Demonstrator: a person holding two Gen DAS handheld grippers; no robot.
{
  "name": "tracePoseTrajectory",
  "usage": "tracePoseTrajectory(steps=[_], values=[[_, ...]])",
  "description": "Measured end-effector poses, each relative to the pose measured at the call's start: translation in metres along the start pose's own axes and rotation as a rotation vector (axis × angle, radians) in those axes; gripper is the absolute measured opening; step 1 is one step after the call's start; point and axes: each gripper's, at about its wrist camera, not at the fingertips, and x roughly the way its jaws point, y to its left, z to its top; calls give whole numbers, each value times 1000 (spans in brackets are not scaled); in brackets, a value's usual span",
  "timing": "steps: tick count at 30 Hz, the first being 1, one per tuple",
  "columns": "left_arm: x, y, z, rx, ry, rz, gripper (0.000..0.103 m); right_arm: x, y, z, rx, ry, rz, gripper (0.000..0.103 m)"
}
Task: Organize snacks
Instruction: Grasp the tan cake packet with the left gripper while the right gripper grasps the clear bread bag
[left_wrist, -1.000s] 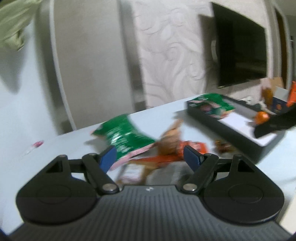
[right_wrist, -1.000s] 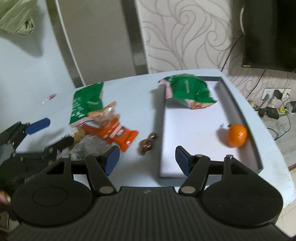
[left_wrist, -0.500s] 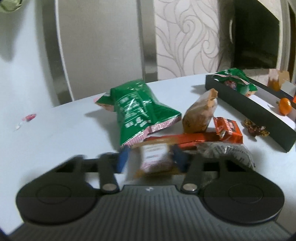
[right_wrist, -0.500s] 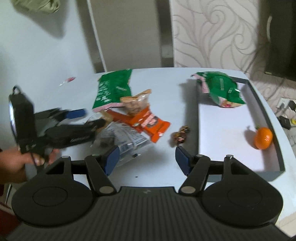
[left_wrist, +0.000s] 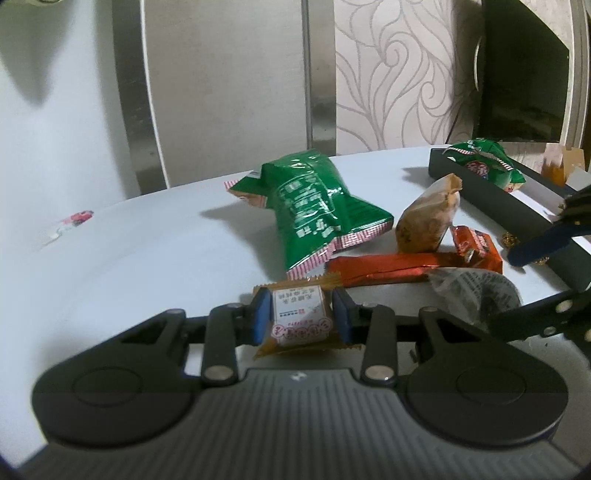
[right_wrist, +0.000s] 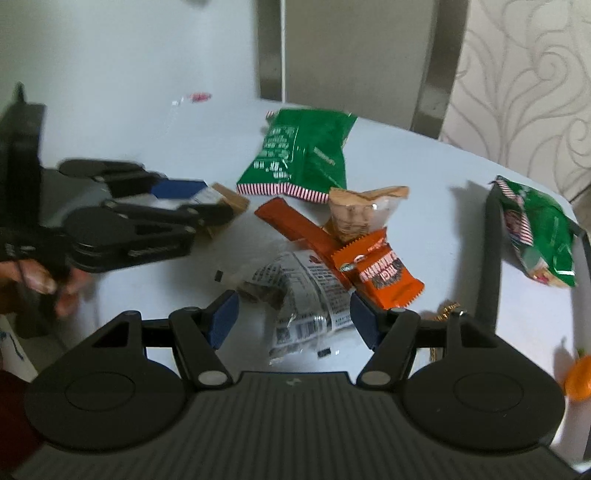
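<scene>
Left gripper (left_wrist: 300, 318) just closed, clenched on small brown snack packet (left_wrist: 300, 313), lower centre. Right gripper (right_wrist: 293, 318) jaws just widened, released, empty over clear wrapped snack (right_wrist: 314, 295). Done: green bag (right_wrist: 535, 230) and orange fruit (right_wrist: 580, 376) in black tray (right_wrist: 489, 258), frame right. Left: five-odd snacks mid-table.

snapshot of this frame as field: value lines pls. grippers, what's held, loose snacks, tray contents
left gripper: jaws shut on small brown snack packet, just closed
right gripper: jaws open, just widening, clear crinkly packet lies between them, not pinched
loose on table: green bag, tan pouch, long orange-red bar, orange wrapped bar, gold-wrapped candy
tray: second green bag, orange fruit
left to sort: most snacks outside tray
</scene>
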Motion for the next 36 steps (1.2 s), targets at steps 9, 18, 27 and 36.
tracePoseTrajectory(steps=[9, 18, 27, 36], values=[[1, 0, 0, -4, 4, 18, 41, 32, -8, 5, -36, 69, 11, 75], [6, -5, 0, 9, 2, 42, 41, 19, -13, -6, 24, 53, -13, 60], [6, -3, -1, 4, 6, 33, 42, -2, -10, -25, 82, 59, -53, 60], [5, -1, -4, -10, 36, 16, 47, 6, -8, -22, 100, 53, -75, 72]])
